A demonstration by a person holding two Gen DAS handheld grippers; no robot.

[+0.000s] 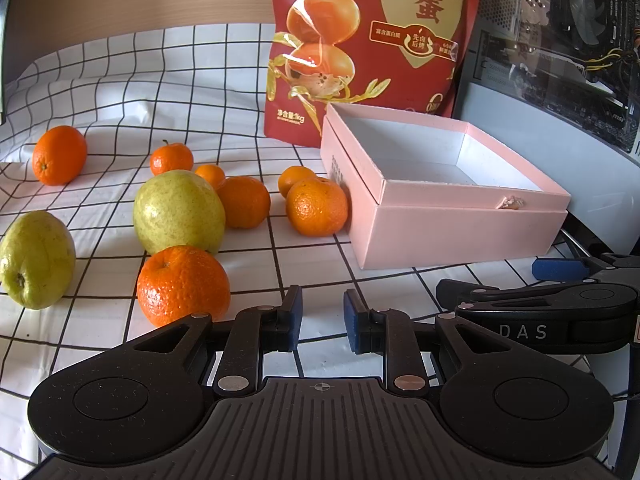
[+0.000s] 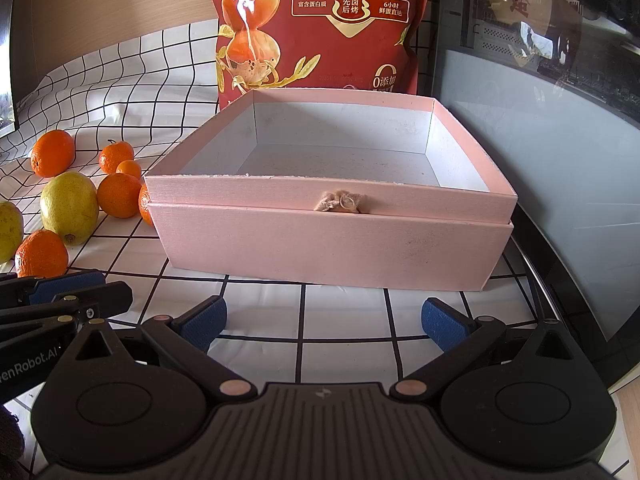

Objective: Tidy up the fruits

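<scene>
**Both grippers poised low before the pink box**

The left hand-held gripper (image 1: 322, 322) pointed downward over the checked tabletop (image 1: 120, 80), its jaws narrow and holding nothing, left of the pink box (image 1: 460, 232). The right hand-held gripper (image 2: 324, 322) tilted down just in front of the box, jaws spread wide and empty. Oranges (image 1: 182, 284) and pears (image 1: 178, 210) lay scattered left of the box, one orange (image 1: 316, 206) touching its wall.
</scene>
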